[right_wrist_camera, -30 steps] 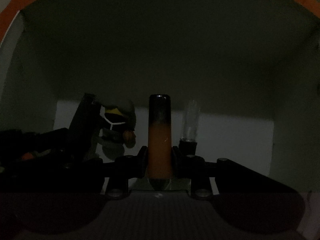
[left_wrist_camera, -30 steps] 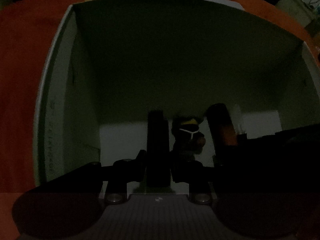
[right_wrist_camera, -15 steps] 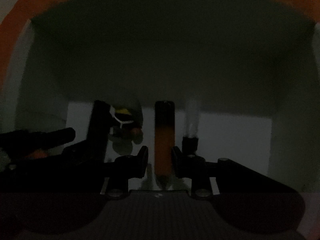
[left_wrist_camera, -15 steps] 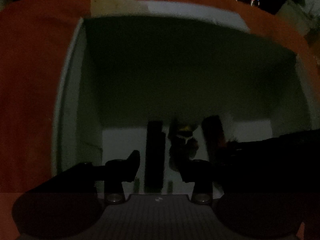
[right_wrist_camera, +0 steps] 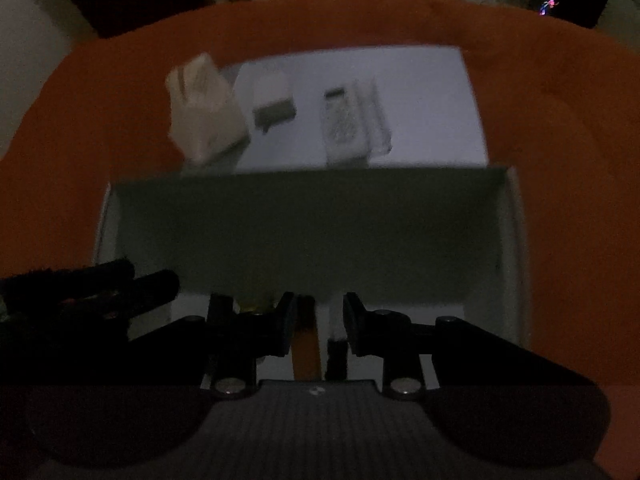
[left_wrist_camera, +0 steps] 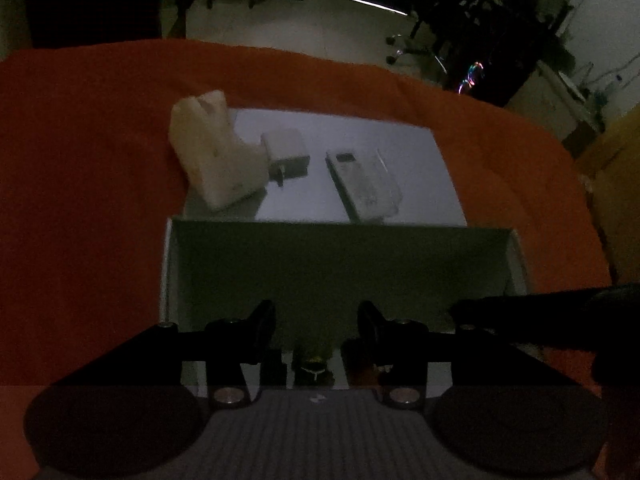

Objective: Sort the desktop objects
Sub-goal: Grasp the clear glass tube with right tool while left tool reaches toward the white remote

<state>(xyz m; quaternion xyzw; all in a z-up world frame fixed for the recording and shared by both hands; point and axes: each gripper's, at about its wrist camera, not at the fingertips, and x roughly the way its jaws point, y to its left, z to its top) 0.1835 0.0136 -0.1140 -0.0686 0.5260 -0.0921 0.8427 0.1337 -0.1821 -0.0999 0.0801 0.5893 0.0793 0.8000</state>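
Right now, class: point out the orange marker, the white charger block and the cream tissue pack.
orange marker (right_wrist_camera: 307,354): right wrist view, on its orange barrel.
white charger block (left_wrist_camera: 287,148): left wrist view, on its top face.
cream tissue pack (left_wrist_camera: 214,152): left wrist view, on its broad front side.

One box (left_wrist_camera: 344,264), one figurine (left_wrist_camera: 314,364), one orange tube (right_wrist_camera: 307,350), one charger (left_wrist_camera: 286,152), one tissue pack (left_wrist_camera: 214,156)

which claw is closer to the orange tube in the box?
Right. The right claw is open with the orange tube between its fingers. The left claw, also open, sits to the tube's left, over the small figure.
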